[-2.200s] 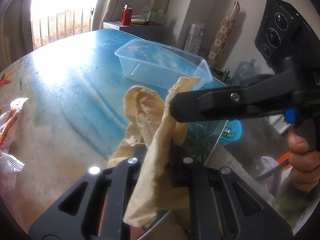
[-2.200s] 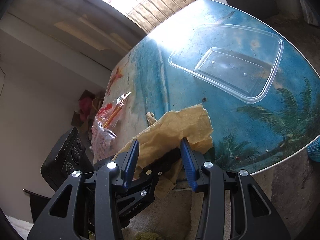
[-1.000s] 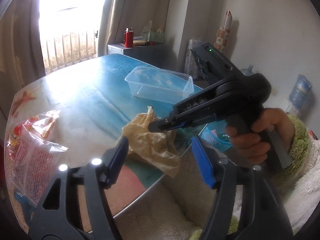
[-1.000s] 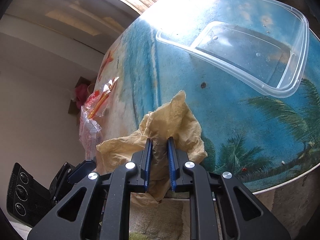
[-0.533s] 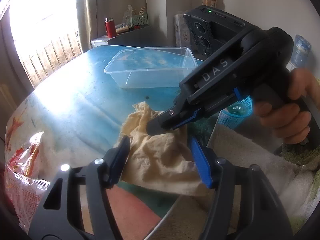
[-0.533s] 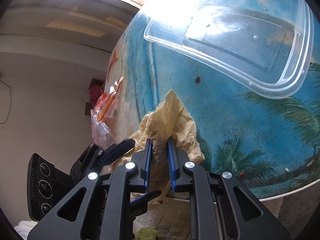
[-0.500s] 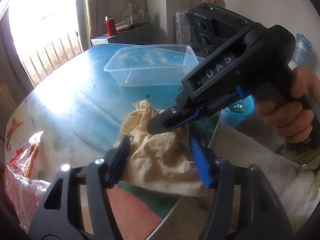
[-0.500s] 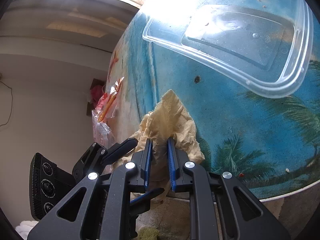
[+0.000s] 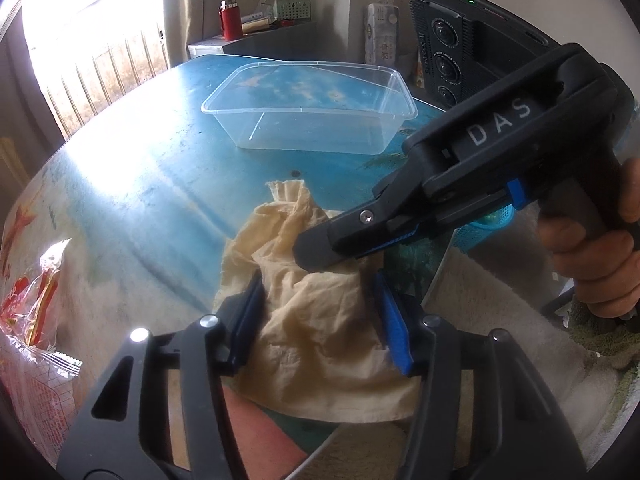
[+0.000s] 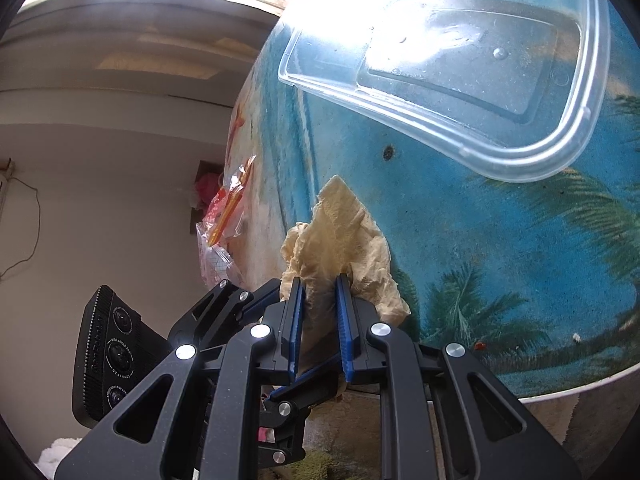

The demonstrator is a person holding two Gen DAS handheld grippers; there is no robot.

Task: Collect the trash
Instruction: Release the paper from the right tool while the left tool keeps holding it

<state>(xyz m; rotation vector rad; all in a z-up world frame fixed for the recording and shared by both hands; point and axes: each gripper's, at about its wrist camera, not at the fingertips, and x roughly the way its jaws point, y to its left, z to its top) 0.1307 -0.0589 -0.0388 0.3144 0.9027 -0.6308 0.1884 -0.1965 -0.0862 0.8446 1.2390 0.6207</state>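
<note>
A crumpled yellow tissue (image 9: pixel 320 312) lies at the near edge of the round blue table (image 9: pixel 152 168), partly hanging over it. My right gripper (image 10: pixel 319 292) is shut on the tissue (image 10: pixel 340 236); in the left wrist view it comes in from the right (image 9: pixel 320 246). My left gripper (image 9: pixel 318 300) is open, with its fingers on either side of the lower part of the tissue. A clear plastic container (image 9: pixel 312 108) stands empty further back on the table; it also shows in the right wrist view (image 10: pixel 460 64).
A red and clear snack wrapper (image 9: pixel 32 320) lies at the table's left edge; it also shows in the right wrist view (image 10: pixel 224 216). A blue mesh basket (image 9: pixel 484 224) sits on the floor beyond the table's right edge. A cabinet with a red flask (image 9: pixel 230 24) stands behind.
The left gripper let go of the tissue and opened, and the right gripper shut on it. Both grippers have since moved closer to the table, the left fingers now straddling the tissue.
</note>
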